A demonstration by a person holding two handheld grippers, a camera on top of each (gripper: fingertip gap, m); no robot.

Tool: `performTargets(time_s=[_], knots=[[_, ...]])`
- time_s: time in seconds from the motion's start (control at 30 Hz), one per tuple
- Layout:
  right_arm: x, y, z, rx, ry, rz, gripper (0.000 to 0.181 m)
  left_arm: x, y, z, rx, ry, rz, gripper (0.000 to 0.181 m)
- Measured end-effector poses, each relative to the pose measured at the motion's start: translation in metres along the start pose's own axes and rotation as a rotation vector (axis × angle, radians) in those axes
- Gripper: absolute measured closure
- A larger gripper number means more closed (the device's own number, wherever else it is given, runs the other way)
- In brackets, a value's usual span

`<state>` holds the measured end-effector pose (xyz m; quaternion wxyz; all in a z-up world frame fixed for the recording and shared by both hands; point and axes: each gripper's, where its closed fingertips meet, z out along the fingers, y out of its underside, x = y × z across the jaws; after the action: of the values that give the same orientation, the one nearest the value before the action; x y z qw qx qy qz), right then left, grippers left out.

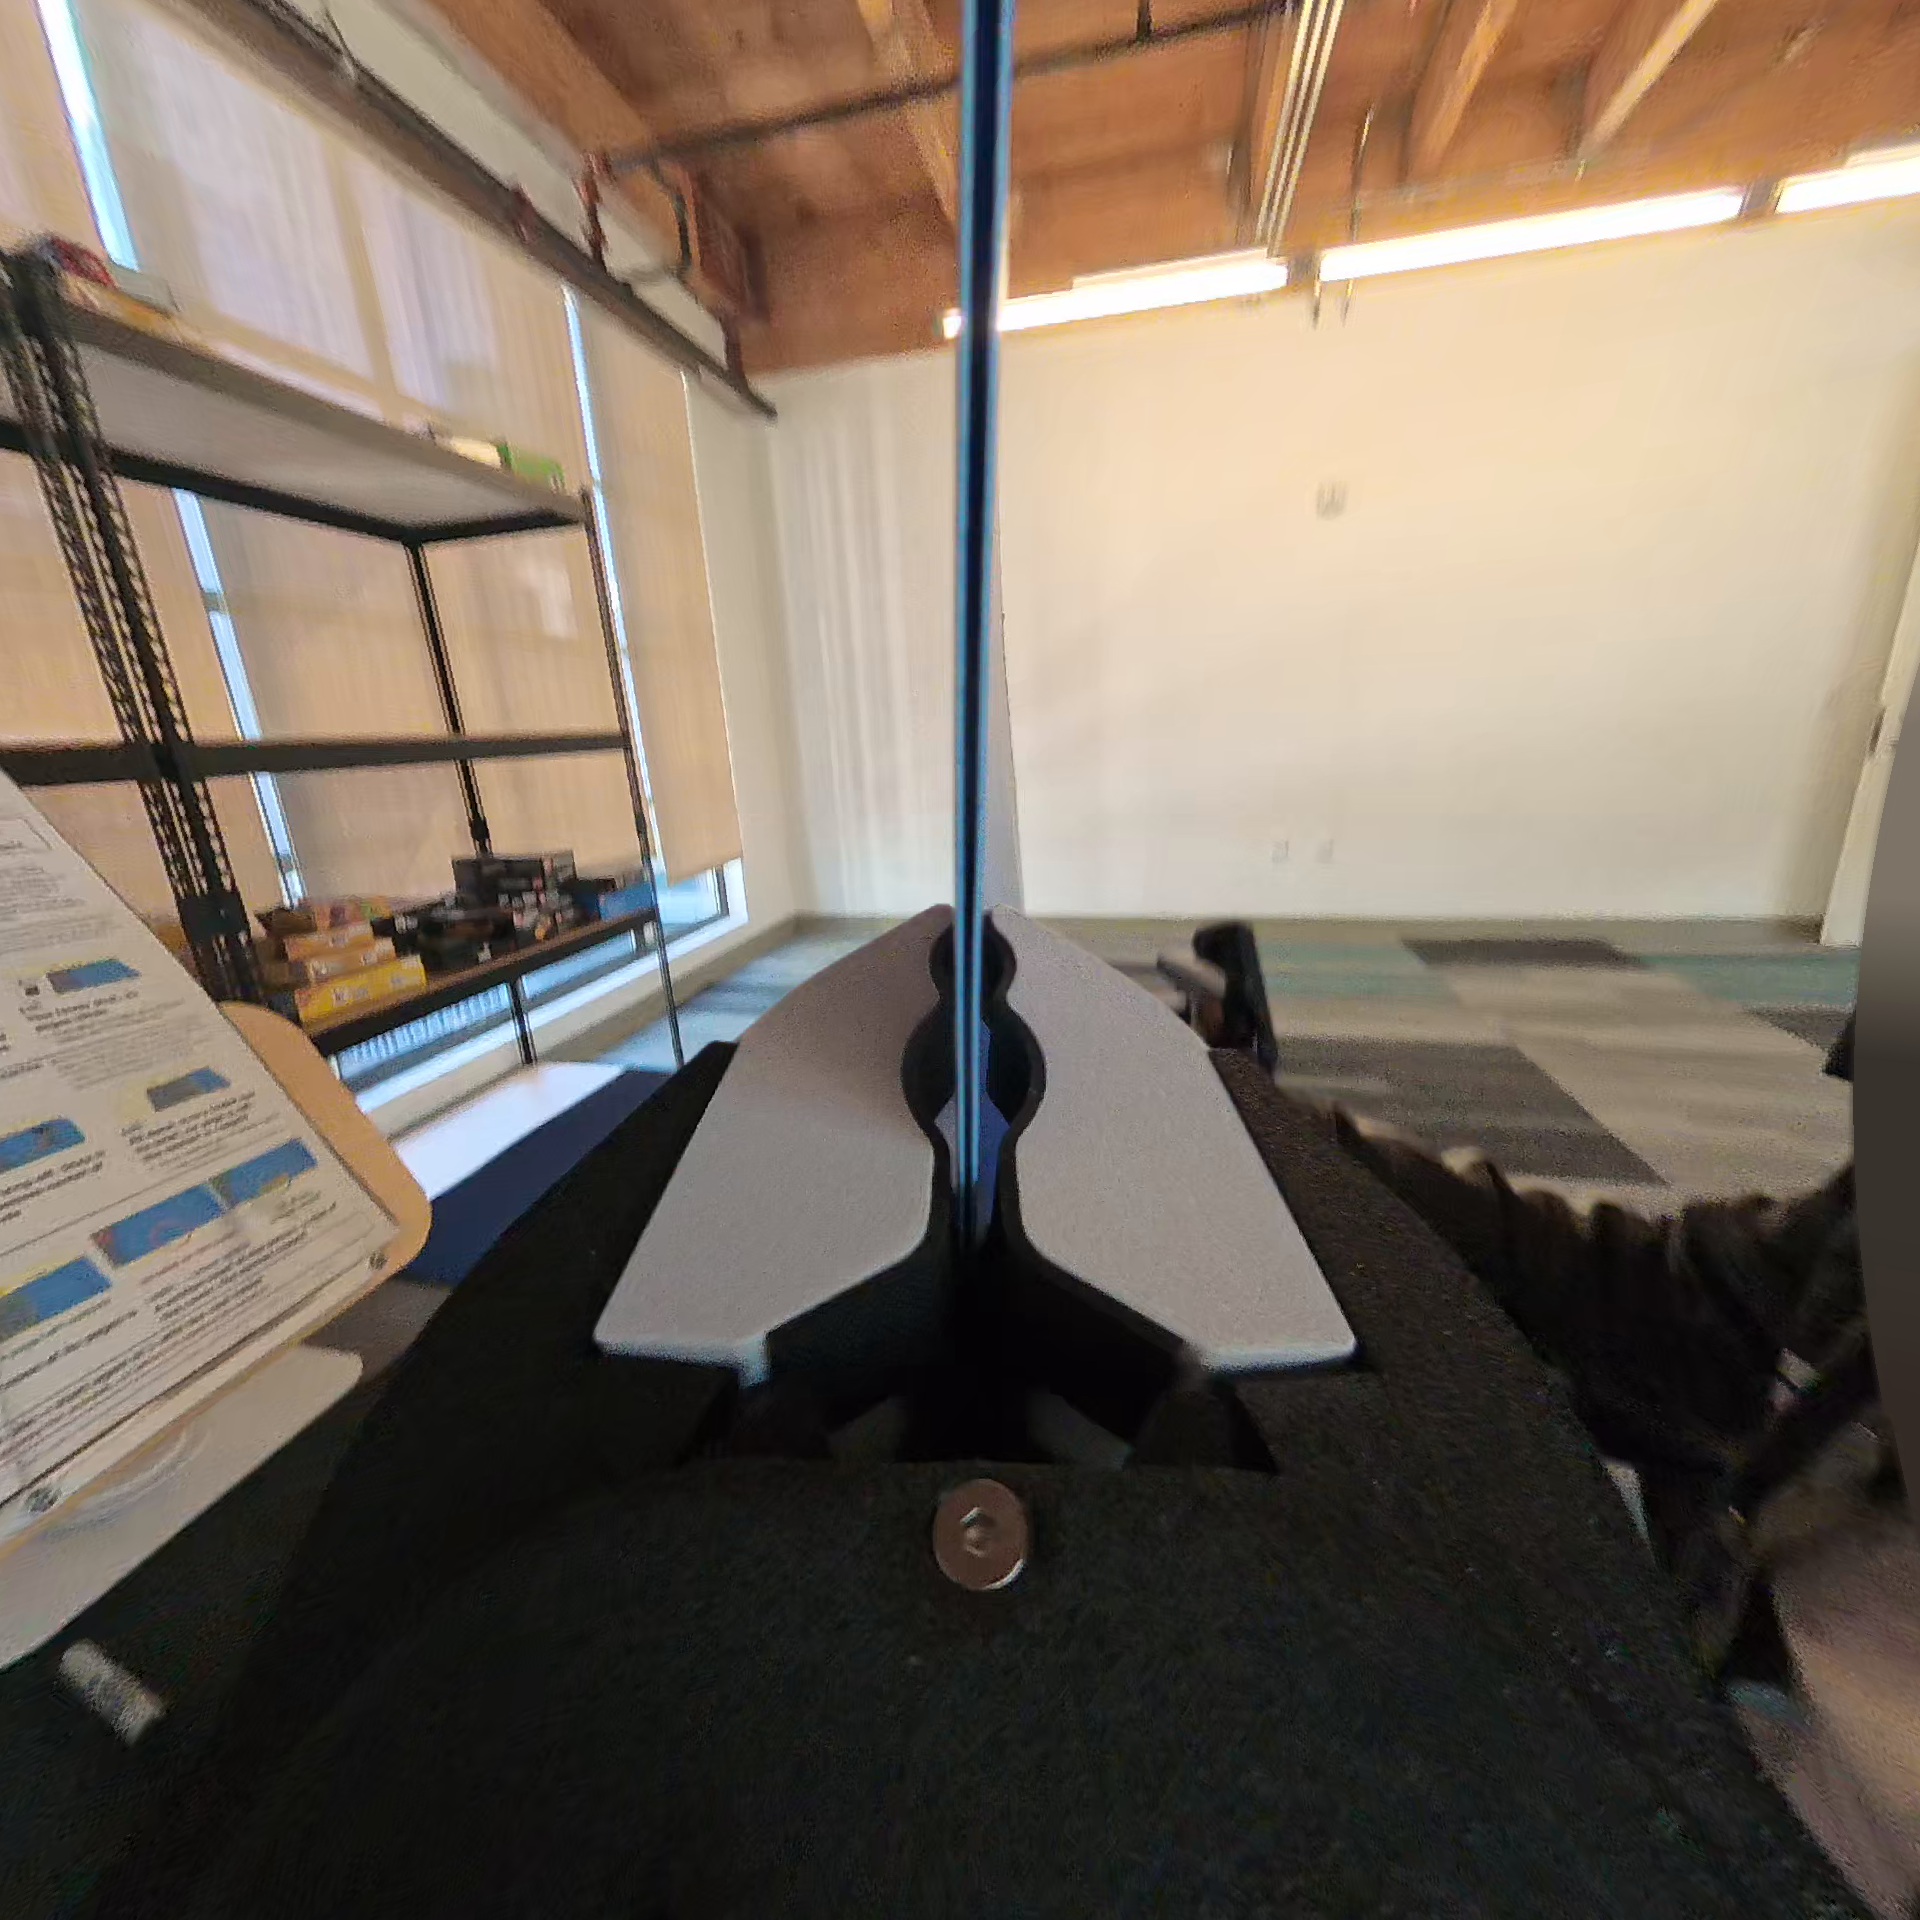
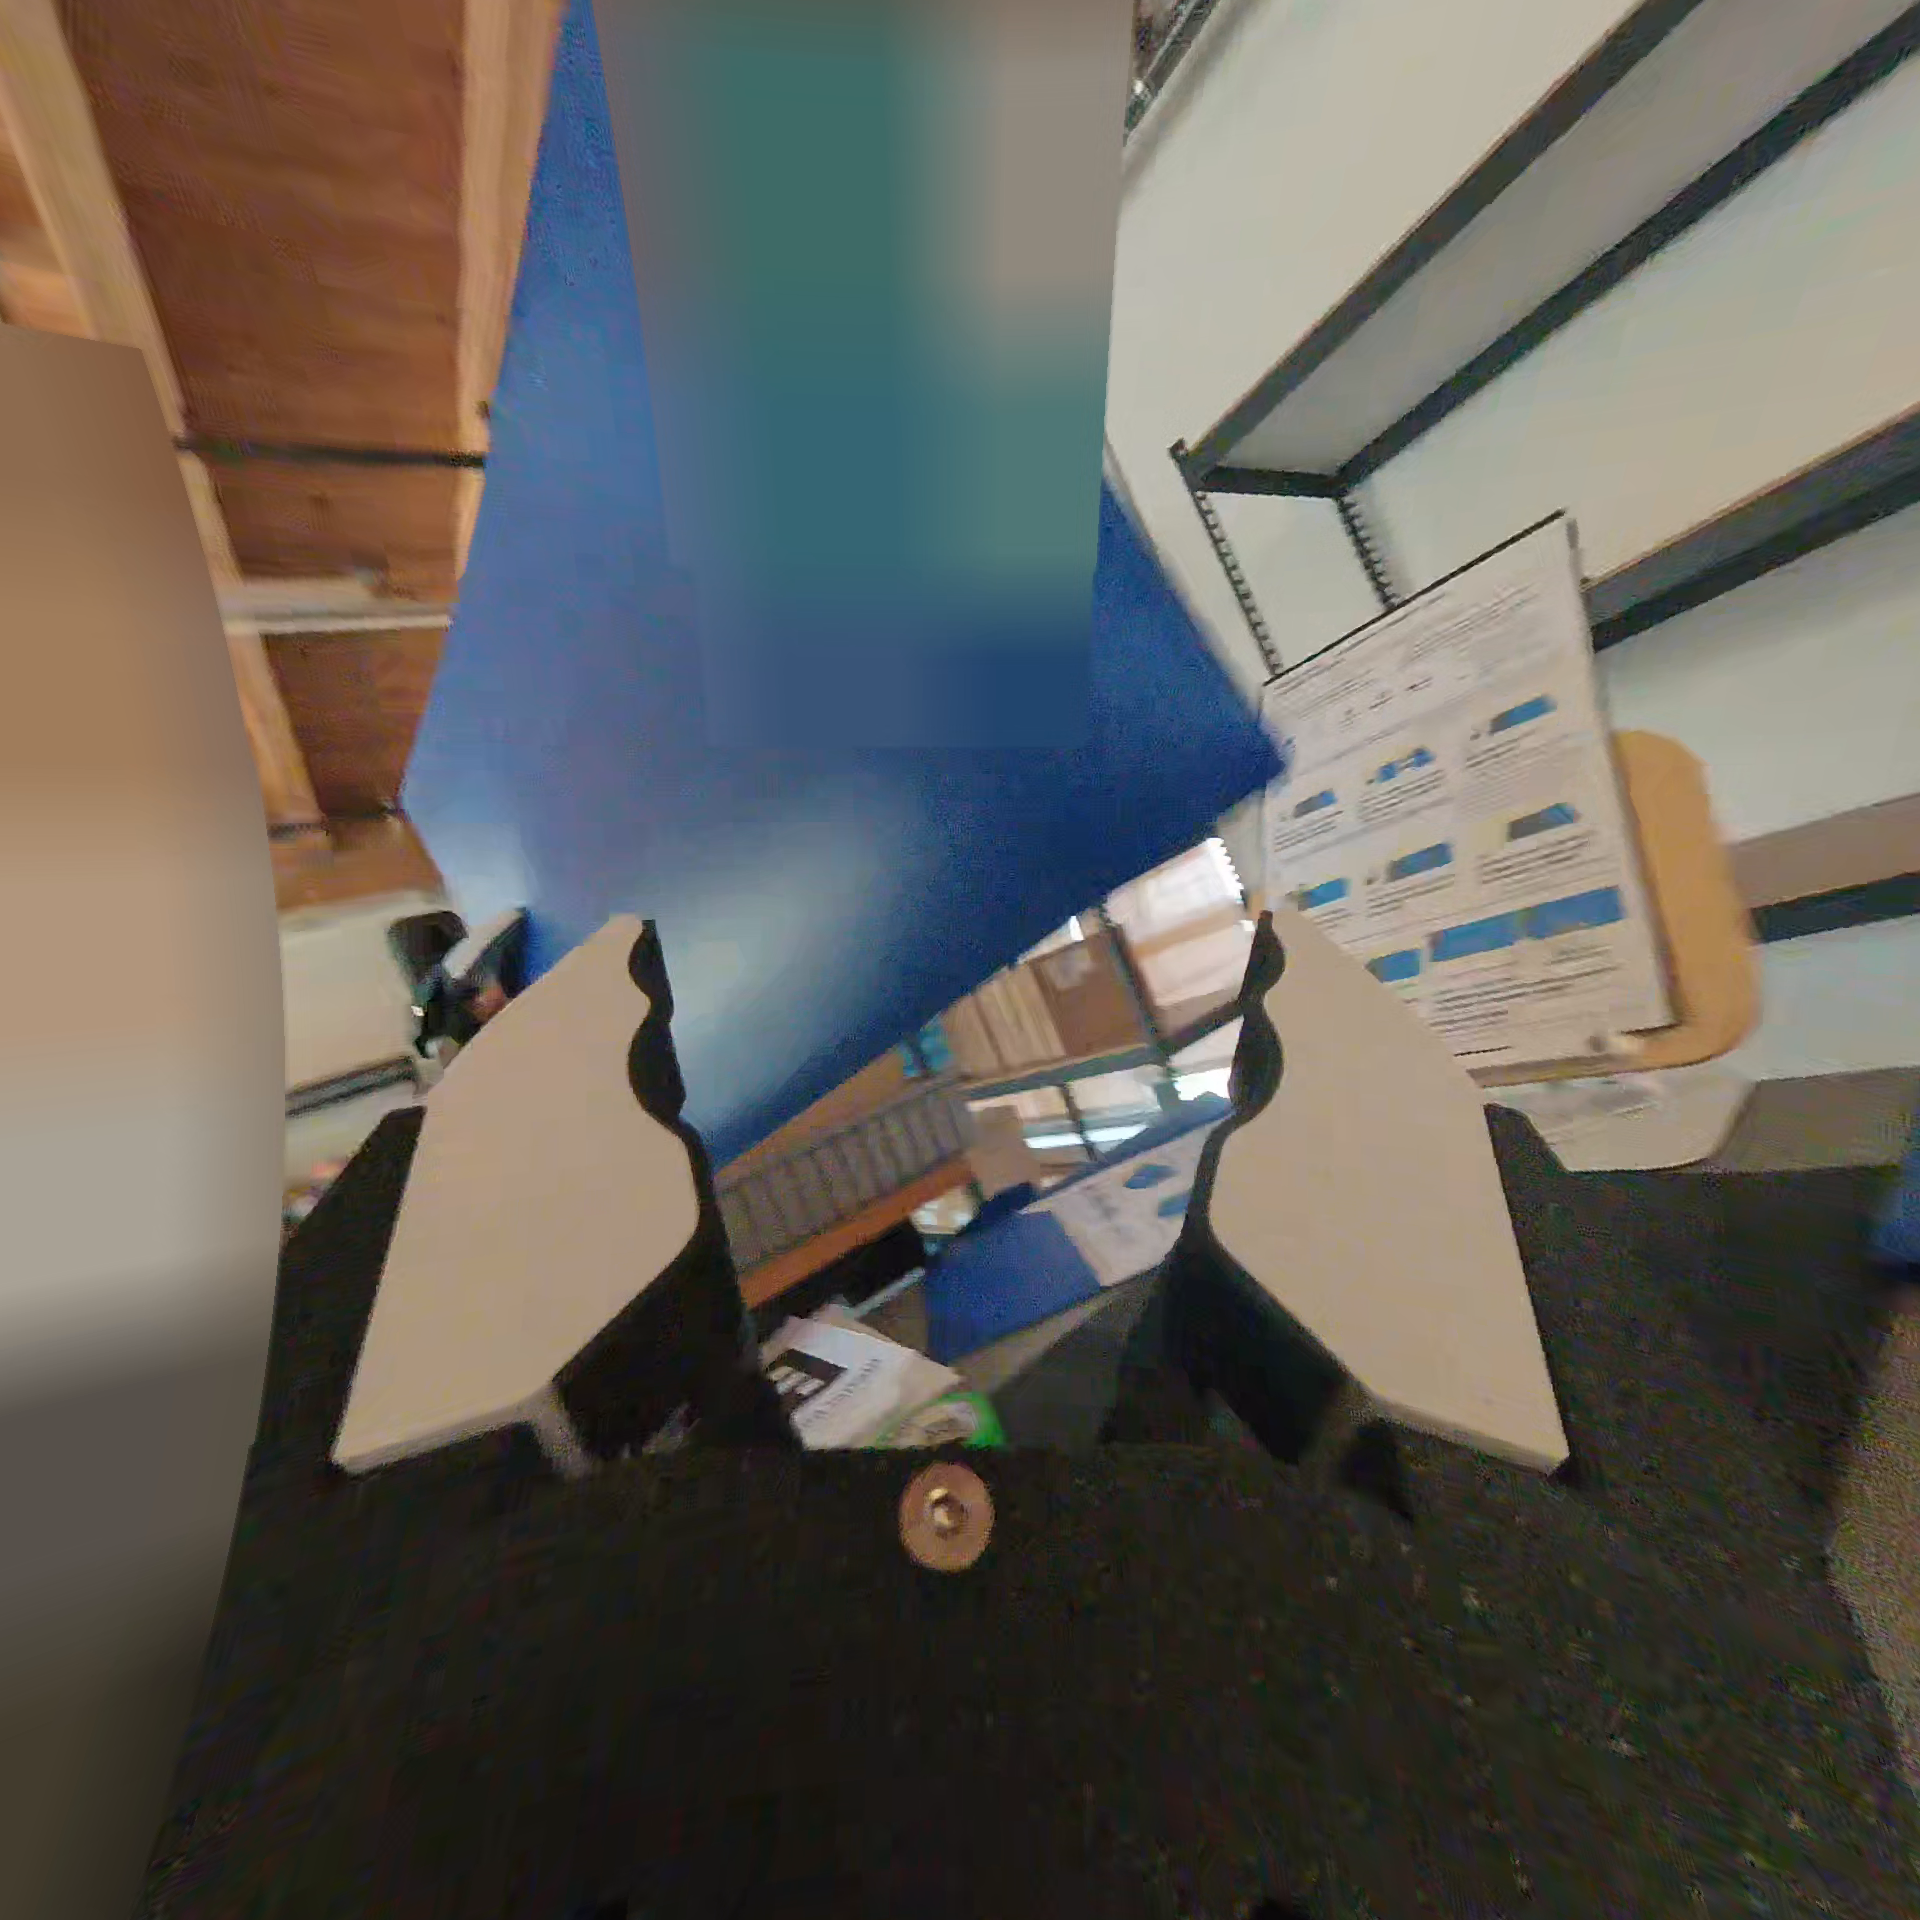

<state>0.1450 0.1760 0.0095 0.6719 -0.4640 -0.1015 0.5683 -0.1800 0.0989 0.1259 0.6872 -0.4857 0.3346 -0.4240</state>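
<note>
Gripping a thin blue sheet (image 1: 975,623) edge-on, the left gripper (image 1: 975,1039) has its two grey fingers (image 1: 821,1143) pressed together on the sheet's lower margin; we see the sheet rise straight up from between them, out of the top of the left wrist view. The right gripper (image 2: 951,1039) stands with its fingers (image 2: 540,1164) well apart and nothing between them. Ahead of it and above hangs the broad face of the same blue sheet, as we judge it, apart from both fingertips.

Beyond the left gripper, to its left, stands an instruction card (image 1: 135,1226) on a wooden board, and farther off a black metal shelf rack (image 1: 343,748) carrying stacked boxes (image 1: 416,945). To its right lies patterned carpet floor (image 1: 1558,1049).

Risks, in our judgement:
- The sheet is held by one narrow margin only. A tilt of the left gripper could let it flop or slide out.
- The views are blurred, which suggests motion; a swinging sheet could strike the card nearby.
- The open right gripper could crease the sheet if it closes off the edge.
</note>
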Motion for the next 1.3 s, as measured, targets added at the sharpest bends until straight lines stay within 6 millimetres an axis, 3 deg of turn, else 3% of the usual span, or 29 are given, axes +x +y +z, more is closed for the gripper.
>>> performTargets(time_s=[0.1,0.17,0.23,0.3,0.43,0.53,0.6,0.7,0.83,0.97,1.1,1.3], knots=[[-0.003,0.050,0.039,-0.030,-0.080,0.136,0.080,-0.003,0.006,0.017,0.071,-0.011,0.025,0.181],[-0.001,0.052,0.074,-0.026,-0.102,0.154,0.082,-0.010,0.012,0.038,0.095,-0.016,0.016,0.181],[0.018,0.031,0.102,0.027,-0.063,0.204,0.083,-0.021,0.019,0.064,0.114,-0.019,0.009,0.181],[0.038,-0.002,0.117,0.107,-0.069,0.240,0.106,-0.036,0.026,0.094,0.120,-0.004,-0.025,0.181],[0.087,-0.067,0.106,0.230,-0.119,0.204,0.163,-0.093,0.044,0.161,0.153,-0.013,-0.198,0.181],[0.148,-0.095,0.099,0.200,0.079,0.045,0.171,-0.164,0.088,0.226,0.034,-0.143,-0.185,0.181],[0.199,-0.103,0.098,0.142,0.238,-0.023,0.177,-0.214,0.131,0.270,-0.112,-0.232,-0.153,0.181],[0.282,-0.105,0.097,0.044,0.456,-0.093,0.175,-0.285,0.194,0.329,-0.337,-0.337,-0.003,0.180],[0.377,-0.099,0.081,-0.089,0.682,-0.133,0.176,-0.350,0.273,0.388,-0.574,-0.392,-0.018,0.179],[0.450,-0.072,0.059,-0.355,0.859,-0.183,0.173,-0.384,0.353,0.413,-0.874,-0.468,0.117,0.178],[0.503,-0.034,0.044,-0.578,0.984,-0.185,0.171,-0.405,0.420,0.422,-1.089,-0.468,0.274,0.178],[0.556,0.006,0.034,-0.753,1.089,-0.163,0.169,-0.438,0.483,0.422,-1.210,-0.468,0.294,0.177]])
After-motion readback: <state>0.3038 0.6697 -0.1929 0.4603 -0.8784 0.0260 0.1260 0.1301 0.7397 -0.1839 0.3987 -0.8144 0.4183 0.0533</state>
